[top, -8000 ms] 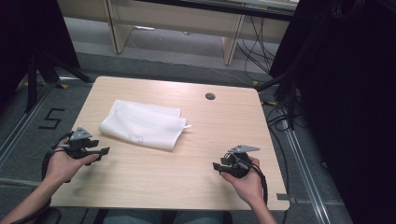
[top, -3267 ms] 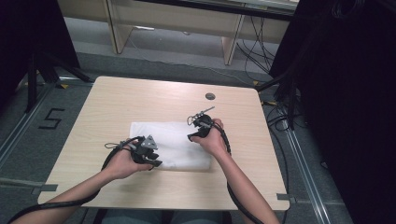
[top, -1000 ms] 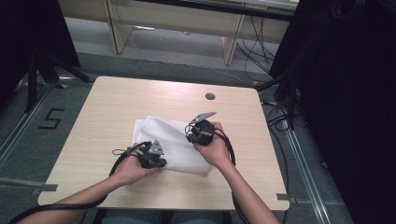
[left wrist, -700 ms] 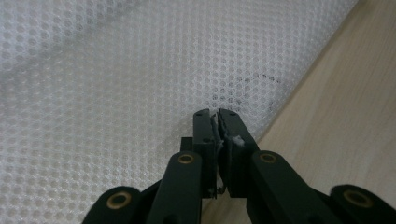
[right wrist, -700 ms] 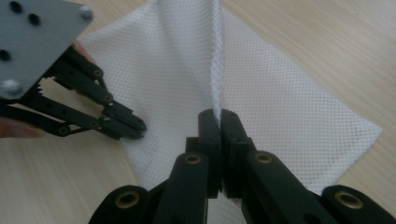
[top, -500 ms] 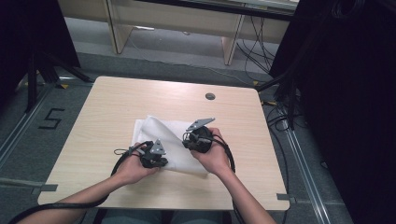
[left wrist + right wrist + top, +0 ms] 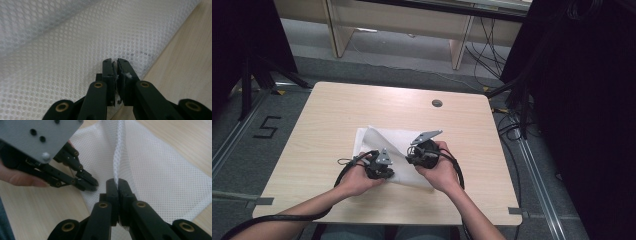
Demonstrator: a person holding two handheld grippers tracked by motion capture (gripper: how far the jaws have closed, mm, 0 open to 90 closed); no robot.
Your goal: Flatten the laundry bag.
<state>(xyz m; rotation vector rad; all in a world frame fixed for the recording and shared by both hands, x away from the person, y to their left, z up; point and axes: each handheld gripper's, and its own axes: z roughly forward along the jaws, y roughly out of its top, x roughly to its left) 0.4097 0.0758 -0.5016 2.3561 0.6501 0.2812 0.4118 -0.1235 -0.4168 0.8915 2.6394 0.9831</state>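
High view showed two grippers at the near edge of one white mesh cloth (image 7: pixel 388 150) on the table (image 7: pixel 337 107): left gripper (image 7: pixel 116 65) and right gripper (image 7: pixel 117 185) each clenched on mesh. The cloth's long axis ran near-right to far-left.

Inventory: one white mesh cloth (image 7: pixel 384 142); one wooden table (image 7: pixel 337 110) with one round dark grommet (image 7: pixel 437 103); two handheld grippers, left gripper (image 7: pixel 384 172) and right gripper (image 7: pixel 412 160); two hands; two trailing cables.
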